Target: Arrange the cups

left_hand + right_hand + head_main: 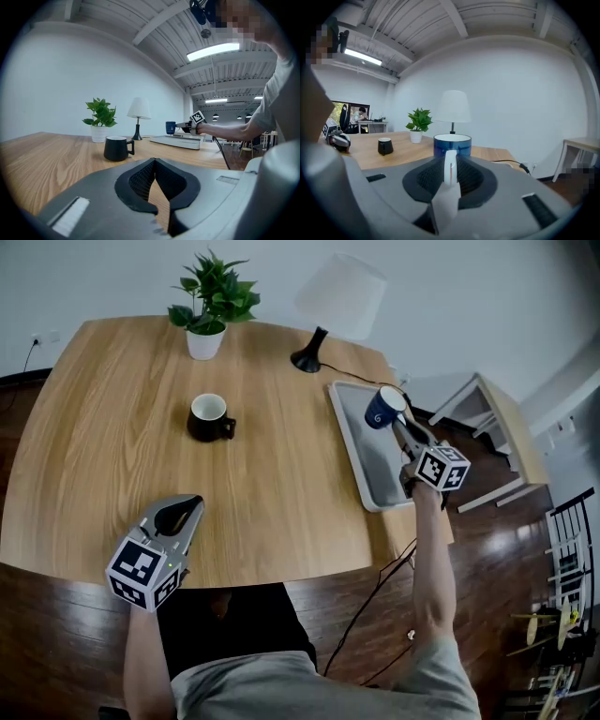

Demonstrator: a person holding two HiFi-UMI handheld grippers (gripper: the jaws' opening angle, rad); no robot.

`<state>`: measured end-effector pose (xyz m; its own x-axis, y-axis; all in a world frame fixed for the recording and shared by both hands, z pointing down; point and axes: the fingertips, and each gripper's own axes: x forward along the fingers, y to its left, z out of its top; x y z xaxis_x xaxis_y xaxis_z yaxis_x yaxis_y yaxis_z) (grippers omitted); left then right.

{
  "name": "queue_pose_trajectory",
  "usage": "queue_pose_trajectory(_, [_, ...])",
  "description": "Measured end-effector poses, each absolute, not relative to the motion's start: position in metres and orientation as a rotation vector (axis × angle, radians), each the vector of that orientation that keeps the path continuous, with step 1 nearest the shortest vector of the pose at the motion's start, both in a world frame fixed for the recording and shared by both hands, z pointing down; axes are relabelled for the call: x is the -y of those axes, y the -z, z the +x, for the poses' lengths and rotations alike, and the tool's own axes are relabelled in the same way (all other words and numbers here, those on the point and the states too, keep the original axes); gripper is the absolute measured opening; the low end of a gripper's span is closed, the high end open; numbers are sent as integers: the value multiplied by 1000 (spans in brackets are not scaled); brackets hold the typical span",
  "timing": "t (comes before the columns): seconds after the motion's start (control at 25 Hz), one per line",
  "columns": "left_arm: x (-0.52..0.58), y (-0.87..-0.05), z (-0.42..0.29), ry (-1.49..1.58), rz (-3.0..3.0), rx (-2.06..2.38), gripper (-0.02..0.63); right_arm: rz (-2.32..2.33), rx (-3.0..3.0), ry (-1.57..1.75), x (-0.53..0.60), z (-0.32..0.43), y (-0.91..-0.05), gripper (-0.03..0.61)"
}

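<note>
Our right gripper (pixel 401 424) pinches the blue cup (pixel 452 144) by its handle (pixel 450 165), jaws nearly together. We judge it rigid, breakable, slick. Our left gripper (pixel 153 165) is closed, empty.

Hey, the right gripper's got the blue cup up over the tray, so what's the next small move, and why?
Probably lower the blue cup onto the tray. The right gripper is shut on its handle and holds it in the air above the tray's far end, and nothing shows on the tray floor beneath it.
</note>
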<state>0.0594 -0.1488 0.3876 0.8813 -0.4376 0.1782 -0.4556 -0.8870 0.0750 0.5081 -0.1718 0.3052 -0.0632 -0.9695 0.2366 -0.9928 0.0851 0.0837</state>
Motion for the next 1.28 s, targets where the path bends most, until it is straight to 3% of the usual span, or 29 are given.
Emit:
queue_pose_trajectory(0.88, [149,-386,60,-236,2932,710,9,1932,2082,-215,237,565,-364,83])
queue_pose_trajectory(1.0, [148,-385,60,-230,2934,714,9,1944,1996,-198,234,573,-365,125])
queue_pose_trajectory(1.12, [149,-385,62,-230,2936,714,9,1976,1918,-212,223,580,-357,236])
queue_pose_trajectory(1.24, [150,-385,62,-235,2938,711,9,1973,1924,-126,207,552,-331,227])
queue_pose_trajectory(1.28, [150,-385,62,-235,2939,712,9,1944,1986,-83,204,529,-318,198])
